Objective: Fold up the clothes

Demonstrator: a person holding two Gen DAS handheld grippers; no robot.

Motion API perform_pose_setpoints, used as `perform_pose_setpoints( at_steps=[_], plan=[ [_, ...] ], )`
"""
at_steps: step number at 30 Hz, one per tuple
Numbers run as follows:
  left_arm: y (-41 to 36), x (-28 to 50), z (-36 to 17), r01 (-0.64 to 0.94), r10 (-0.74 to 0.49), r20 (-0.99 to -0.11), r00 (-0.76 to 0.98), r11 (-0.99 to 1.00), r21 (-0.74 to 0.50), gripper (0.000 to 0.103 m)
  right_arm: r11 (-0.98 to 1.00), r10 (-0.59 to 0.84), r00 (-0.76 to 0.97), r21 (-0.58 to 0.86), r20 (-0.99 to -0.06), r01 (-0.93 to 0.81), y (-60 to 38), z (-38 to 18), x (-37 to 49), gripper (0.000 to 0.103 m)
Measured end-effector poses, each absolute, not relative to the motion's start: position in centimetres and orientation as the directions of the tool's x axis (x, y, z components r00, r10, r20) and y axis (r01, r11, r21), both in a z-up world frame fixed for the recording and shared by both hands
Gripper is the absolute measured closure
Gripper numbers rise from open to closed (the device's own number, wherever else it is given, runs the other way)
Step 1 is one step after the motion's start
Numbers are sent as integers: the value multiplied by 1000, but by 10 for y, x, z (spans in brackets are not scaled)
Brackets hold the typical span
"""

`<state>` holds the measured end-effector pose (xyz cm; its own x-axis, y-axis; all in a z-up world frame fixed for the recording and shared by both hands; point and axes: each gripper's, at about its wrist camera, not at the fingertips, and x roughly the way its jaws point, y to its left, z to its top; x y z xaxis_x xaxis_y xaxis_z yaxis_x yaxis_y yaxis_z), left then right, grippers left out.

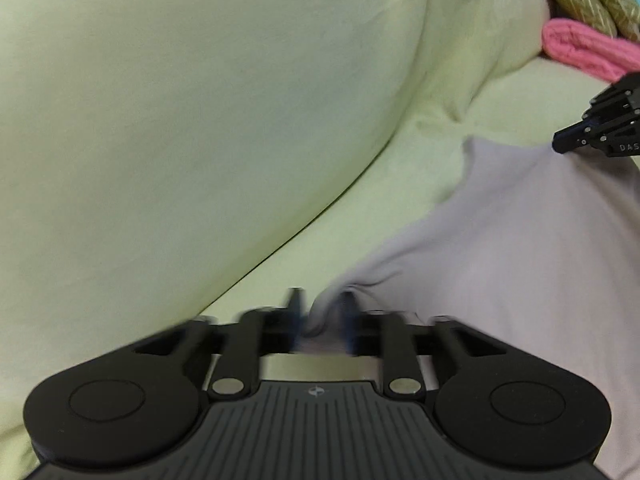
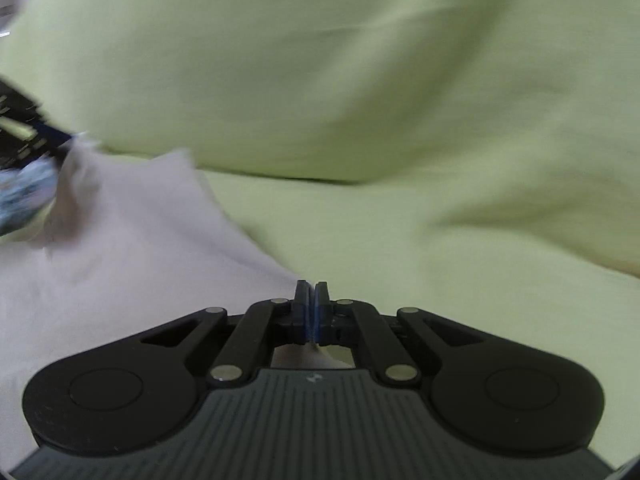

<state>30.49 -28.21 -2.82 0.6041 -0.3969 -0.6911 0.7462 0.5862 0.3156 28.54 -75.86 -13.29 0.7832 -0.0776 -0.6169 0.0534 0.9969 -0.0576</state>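
Fingers pinch pale lilac garment [image 1: 500, 248]: left gripper [image 1: 320, 312] bunching an edge, right gripper [image 2: 311, 308] pressed tight — fold likely just starting on green sheet [image 2: 400, 220], nothing squared yet.

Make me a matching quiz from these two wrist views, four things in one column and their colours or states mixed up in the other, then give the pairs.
Things:
1. garment
2. bedsheet
3. towel
4. right hand-held gripper

Descriptions:
A. pink, rolled up
B. shut on cloth
C. pale lilac, pinched at an edge
D. light green

Pairs: 1-C, 2-D, 3-A, 4-B
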Motion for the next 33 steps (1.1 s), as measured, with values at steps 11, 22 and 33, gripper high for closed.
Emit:
perform_pose_setpoints(
  at_steps=[11, 22, 33],
  plan=[
    [-225, 220, -43, 744, -415, -708, 571, 626, 232, 43, 990, 77, 755, 140, -651, 20, -747, -113, 149, 68],
    [-181, 136, -48, 741, -483, -709, 514, 666, 83, 28, 898, 199, 592, -96, -781, -428, -594, -137, -1, 48],
    [-145, 120, -37, 710, -455, -705, 545, 697, 99, 25, 879, 156, 566, -147, -810, -453, -568, -140, -9, 101]
  ],
)
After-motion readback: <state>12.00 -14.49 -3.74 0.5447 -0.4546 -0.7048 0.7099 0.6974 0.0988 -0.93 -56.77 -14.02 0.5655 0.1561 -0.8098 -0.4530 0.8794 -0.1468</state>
